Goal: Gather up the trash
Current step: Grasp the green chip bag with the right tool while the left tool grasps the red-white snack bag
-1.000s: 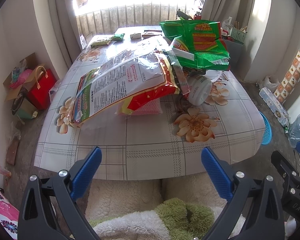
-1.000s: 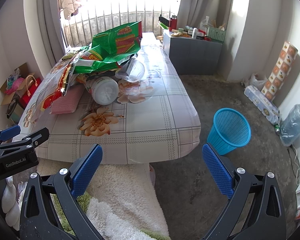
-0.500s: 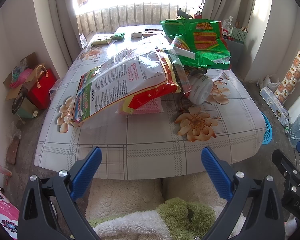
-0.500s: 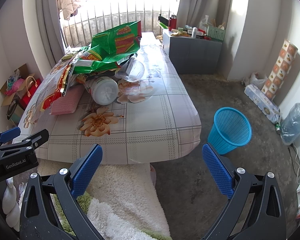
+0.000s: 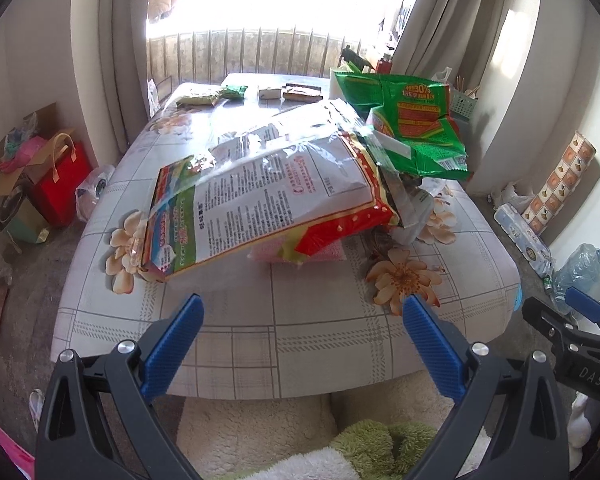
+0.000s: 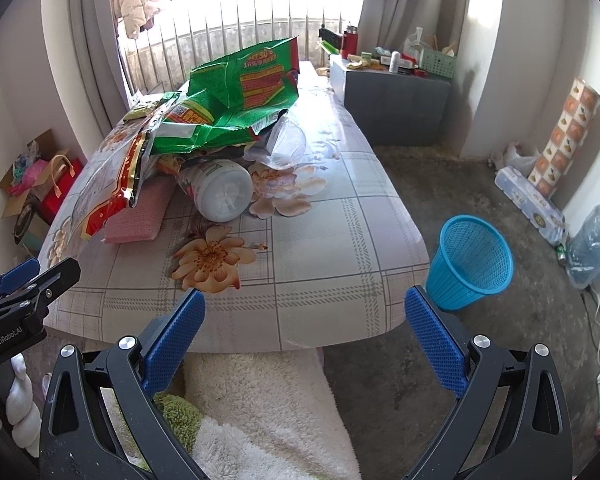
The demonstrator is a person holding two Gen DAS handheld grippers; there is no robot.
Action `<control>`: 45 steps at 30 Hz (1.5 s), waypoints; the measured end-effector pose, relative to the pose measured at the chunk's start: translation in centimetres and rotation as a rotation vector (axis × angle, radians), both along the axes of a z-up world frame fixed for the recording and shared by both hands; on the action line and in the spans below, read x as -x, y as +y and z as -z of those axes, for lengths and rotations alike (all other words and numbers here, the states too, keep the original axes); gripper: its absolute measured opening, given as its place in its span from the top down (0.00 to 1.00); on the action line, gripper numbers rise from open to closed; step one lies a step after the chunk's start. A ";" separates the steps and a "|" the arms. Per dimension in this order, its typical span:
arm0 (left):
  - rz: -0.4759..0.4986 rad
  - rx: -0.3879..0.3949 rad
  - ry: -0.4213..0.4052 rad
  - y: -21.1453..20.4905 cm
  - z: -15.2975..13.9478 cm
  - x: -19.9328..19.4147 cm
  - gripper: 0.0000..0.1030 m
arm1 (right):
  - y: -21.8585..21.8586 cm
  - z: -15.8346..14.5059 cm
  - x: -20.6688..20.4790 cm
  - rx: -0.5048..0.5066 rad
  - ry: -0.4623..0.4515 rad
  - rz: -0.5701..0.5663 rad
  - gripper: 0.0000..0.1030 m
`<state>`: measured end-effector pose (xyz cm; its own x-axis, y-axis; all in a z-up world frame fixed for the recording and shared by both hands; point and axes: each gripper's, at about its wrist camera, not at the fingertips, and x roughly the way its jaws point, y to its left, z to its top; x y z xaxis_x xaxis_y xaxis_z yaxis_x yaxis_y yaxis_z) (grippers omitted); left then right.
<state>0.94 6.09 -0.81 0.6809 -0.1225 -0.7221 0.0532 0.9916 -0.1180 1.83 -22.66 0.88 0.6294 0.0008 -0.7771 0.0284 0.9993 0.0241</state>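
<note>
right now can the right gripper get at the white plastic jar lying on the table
Probably yes. The right gripper is open and empty, and the bare tablecloth between it and the white plastic jar holds nothing. The jar's base end faces the gripper; only its far end is tucked under the green snack bag.

Low table (image 5: 300, 344) wore a checked, flower-printed cloth. On it lay a heap: large printed bag (image 5: 260, 196), green bag (image 5: 412, 128) atop, pink pad (image 6: 134, 220), white jar (image 6: 220, 194) on its side. Small packets (image 5: 236, 94) sat at far end.
</note>
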 end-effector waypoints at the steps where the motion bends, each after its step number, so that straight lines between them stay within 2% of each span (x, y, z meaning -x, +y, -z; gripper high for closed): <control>1: 0.014 -0.008 -0.026 0.4 -0.1 -0.1 0.05 | 0.2 0.1 -0.3 -0.005 0.003 0.000 0.08; 3: 0.053 -0.057 -0.084 0.6 -0.1 -0.4 0.05 | 0.8 0.3 -1.0 -0.014 0.010 -0.002 0.08; 9: 0.179 -0.302 -0.186 -1.3 0.7 -2.1 0.05 | 2.5 0.6 -3.3 -0.030 0.022 0.001 0.08; 12: 0.230 -0.446 -0.230 -3.0 2.0 -3.4 0.05 | 2.8 0.5 -4.2 -0.041 0.021 0.019 0.08; 15: 0.239 -0.581 -0.245 -4.0 3.7 -5.0 0.05 | 3.0 0.5 -4.9 -0.044 0.028 0.034 0.08; 17: 0.235 -0.621 -0.256 -4.0 4.3 -5.8 0.08 | 3.0 0.4 -5.2 -0.036 0.032 0.039 0.08; 21: 0.232 -0.612 -0.248 -3.5 4.2 -7.0 0.27 | 2.2 0.1 -6.0 -0.086 0.037 0.054 0.08; 23: 0.236 -0.598 -0.241 -3.4 3.9 -7.5 0.40 | 1.4 -0.3 -6.6 -0.147 0.034 0.057 0.08; 24: 0.238 -0.591 -0.239 -3.4 3.9 -7.8 0.43 | 0.9 -0.5 -6.9 -0.177 0.028 0.059 0.08; 26: 0.243 -0.585 -0.241 -3.4 3.6 -8.3 0.56 | -0.1 -1.0 -7.7 -0.234 0.016 0.062 0.08; 27: 0.247 -0.580 -0.242 -3.2 3.6 -8.5 0.59 | -0.7 -1.2 -8.2 -0.263 0.012 0.062 0.08; 29: 0.253 -0.570 -0.248 -3.0 3.2 -8.9 0.72 | -1.8 -1.5 -9.4 -0.316 -0.001 0.067 0.08; 32: 0.251 -0.583 -0.279 -2.8 2.8 -9.1 0.83 | -3.6 -2.0 -11.7 -0.421 -0.022 0.064 0.08; 35: 0.237 -0.591 -0.305 -2.5 2.0 -9.0 0.91 | -5.0 -2.0 -14.7 -0.525 -0.037 0.045 0.11; 39: 0.188 -0.586 -0.352 -2.0 0.2 -8.5 0.99 | -5.6 -1.4 -19.4 -0.580 -0.038 0.010 0.18; 42: 0.146 -0.583 -0.381 -1.5 -1.0 -8.7 1.00 | -5.6 -0.4 -22.5 -0.557 -0.020 0.013 0.26; 44: 0.117 -0.582 -0.392 -1.0 -2.1 -9.0 1.00 | -5.5 0.1 -24.2 -0.527 0.001 0.017 0.36; 45: 0.101 -0.580 -0.399 -0.8 -2.6 -9.0 1.00 | -5.3 0.4 -24.8 -0.521 0.014 0.012 0.44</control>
